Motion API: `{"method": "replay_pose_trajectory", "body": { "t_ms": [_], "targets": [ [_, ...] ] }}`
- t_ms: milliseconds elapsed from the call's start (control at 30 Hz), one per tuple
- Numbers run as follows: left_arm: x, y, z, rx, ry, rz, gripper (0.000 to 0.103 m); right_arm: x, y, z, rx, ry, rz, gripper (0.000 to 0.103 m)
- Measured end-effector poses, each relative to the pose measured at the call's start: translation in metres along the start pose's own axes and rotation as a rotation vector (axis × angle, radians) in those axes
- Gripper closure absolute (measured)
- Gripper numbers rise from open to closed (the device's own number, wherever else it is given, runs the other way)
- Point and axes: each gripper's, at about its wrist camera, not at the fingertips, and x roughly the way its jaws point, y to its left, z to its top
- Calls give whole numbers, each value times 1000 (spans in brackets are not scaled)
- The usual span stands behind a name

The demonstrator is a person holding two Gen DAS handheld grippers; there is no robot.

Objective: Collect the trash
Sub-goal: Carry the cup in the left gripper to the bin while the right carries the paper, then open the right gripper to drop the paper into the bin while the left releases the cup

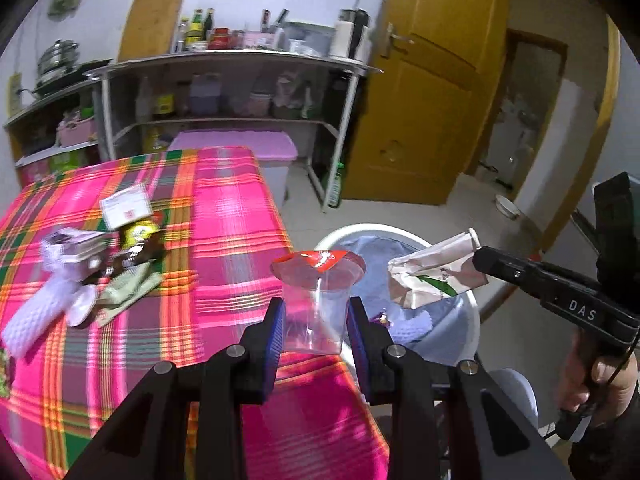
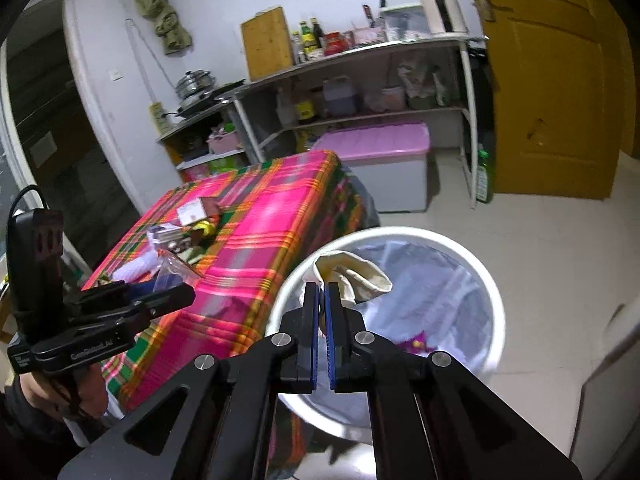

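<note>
Plainly, the chief risk in the left wrist view is a drop short of the bin. The left gripper (image 1: 316, 330) holds a clear plastic bag (image 1: 316, 300) with a red top edge, and the bag hangs over the near right corner of the table (image 1: 224, 208), at the left rim of the white trash bin (image 1: 474, 308). Let go here, such a light, floppy bag would likely land on the plaid cloth or slide down between table and bin. The jaws stand part-way apart, their blue pads pressed on the bag's sides. To the right, the right gripper (image 1: 480, 256) pinches a crumpled paper wrapper (image 1: 432, 276) above the bin's liner. More trash (image 1: 92, 264) lies in a heap on the table's far left.

In the right wrist view the danger is smaller. The right gripper (image 2: 322, 292) is fully closed on a fold of the cream paper wrapper (image 2: 352, 274), which hangs just inside the bin's (image 2: 496, 320) far left rim. Released so close to the rim, it could catch there or tip out toward the table (image 2: 256, 216). The left gripper (image 2: 176, 296) shows at the left, over the table's near edge, with the clear plastic bag (image 2: 172, 270) in it.
</note>
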Motion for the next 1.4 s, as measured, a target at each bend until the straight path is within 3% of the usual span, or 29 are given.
{"method": "replay_pose_trajectory", "body": {
  "t_ms": [433,767,867,967,1233,1400],
  "targets": [
    [59,-43,-1,70,116,-78,71,16,-44,-19,71,65,-41,100],
    [94,-51,-4,67,212,-100,71,29,-65,-31,105,115,-82,100],
    [99,-51,-5,59,228,-112,64,29,-68,-33,110,115,-87,100],
    [101,-51,-7,49,231,-125,59,26,-68,-32,102,108,-96,99],
    [86,-50,-4,36,192,-123,59,9,-51,-24,58,62,-113,83],
    [63,-44,-2,23,141,-114,59,-4,-32,-20,19,31,-112,81]
  ]
}}
